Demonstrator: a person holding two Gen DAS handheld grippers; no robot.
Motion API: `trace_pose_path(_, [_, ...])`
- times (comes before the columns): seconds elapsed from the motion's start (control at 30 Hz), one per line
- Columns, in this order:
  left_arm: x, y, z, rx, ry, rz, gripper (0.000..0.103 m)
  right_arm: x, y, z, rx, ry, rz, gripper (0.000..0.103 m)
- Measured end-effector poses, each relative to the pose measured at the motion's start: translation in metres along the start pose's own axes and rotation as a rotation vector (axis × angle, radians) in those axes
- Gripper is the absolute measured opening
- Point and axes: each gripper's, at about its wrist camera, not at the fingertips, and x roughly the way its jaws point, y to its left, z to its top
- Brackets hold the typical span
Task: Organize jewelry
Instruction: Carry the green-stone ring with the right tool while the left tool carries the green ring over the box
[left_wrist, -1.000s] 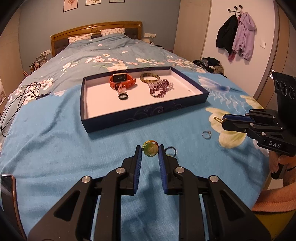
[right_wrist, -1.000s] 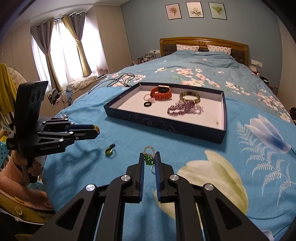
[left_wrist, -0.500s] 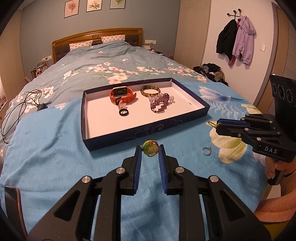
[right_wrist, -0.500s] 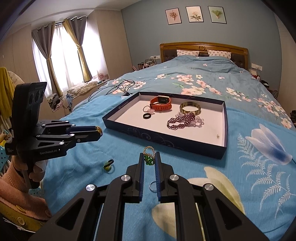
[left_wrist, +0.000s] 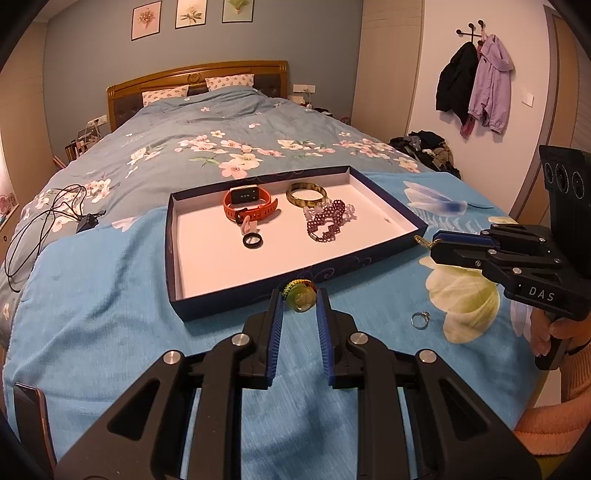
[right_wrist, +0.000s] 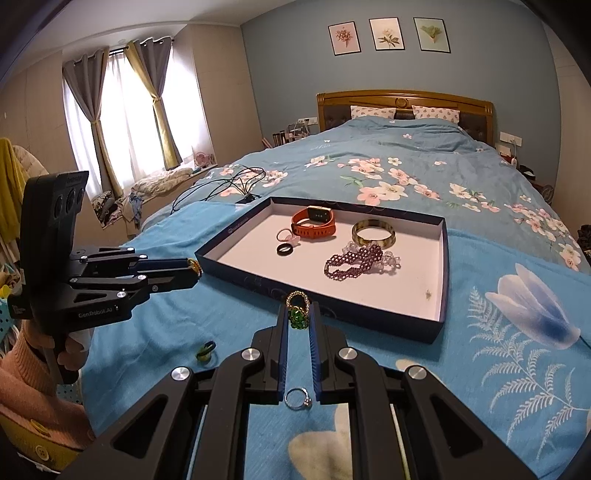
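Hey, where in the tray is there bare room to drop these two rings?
Tray: the near strip along its front wall is bare, as is the left side beside the black ring. The far middle is crowded: watch, bangle, beads.

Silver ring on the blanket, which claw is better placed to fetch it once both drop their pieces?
Right, probably: the silver ring lies right below the right claw; from the left claw it sits well off to the side.

Left gripper (left_wrist: 300, 300) angled down, jaws pinched on a ring (left_wrist: 301, 297); right gripper (right_wrist: 298, 317) likewise, nearly shut on a charm (right_wrist: 297, 316).
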Motion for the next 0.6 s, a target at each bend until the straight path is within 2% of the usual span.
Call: trace_pose_path(0.6, [0.015,0.004,0.021,-0.003,-0.015,0.017,0.019,0.008,-0.008,0.012,0.008,-0.007,0.001,0.009])
